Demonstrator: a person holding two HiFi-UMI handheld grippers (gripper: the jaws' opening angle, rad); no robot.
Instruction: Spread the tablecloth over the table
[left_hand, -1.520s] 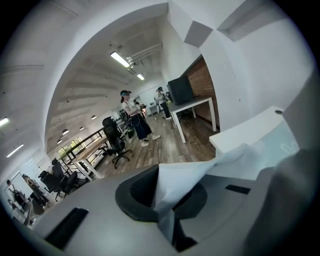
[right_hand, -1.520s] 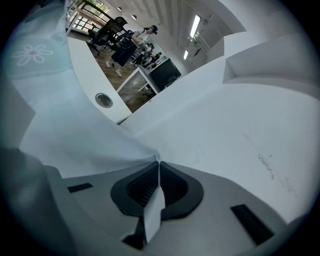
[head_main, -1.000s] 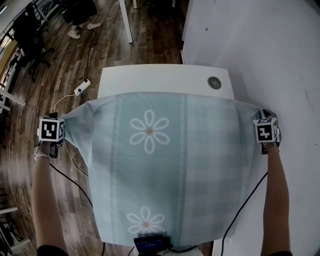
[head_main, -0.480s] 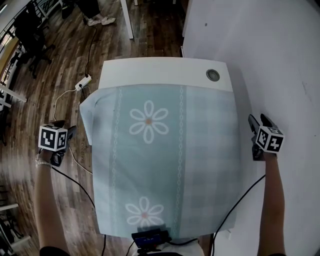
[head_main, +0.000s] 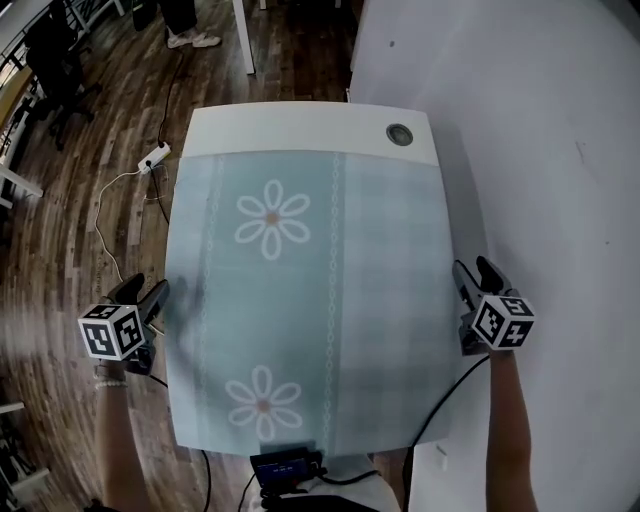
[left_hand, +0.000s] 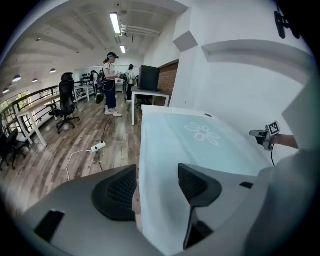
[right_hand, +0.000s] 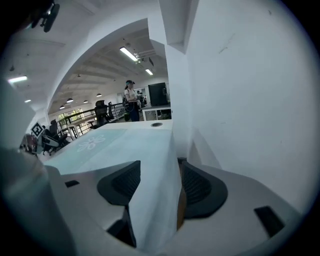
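The tablecloth (head_main: 310, 290) lies flat over the white surface (head_main: 300, 128), its side edges between the jaws of the left hand-held gripper (head_main: 147, 292) and right hand-held gripper (head_main: 473, 270), both just opened wide, gripping nothing.

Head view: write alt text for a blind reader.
A pale blue flowered tablecloth covers a white table, leaving its far strip bare. The left gripper and right gripper sit at its sides, jaws just opened, the cloth's edges loose between them.
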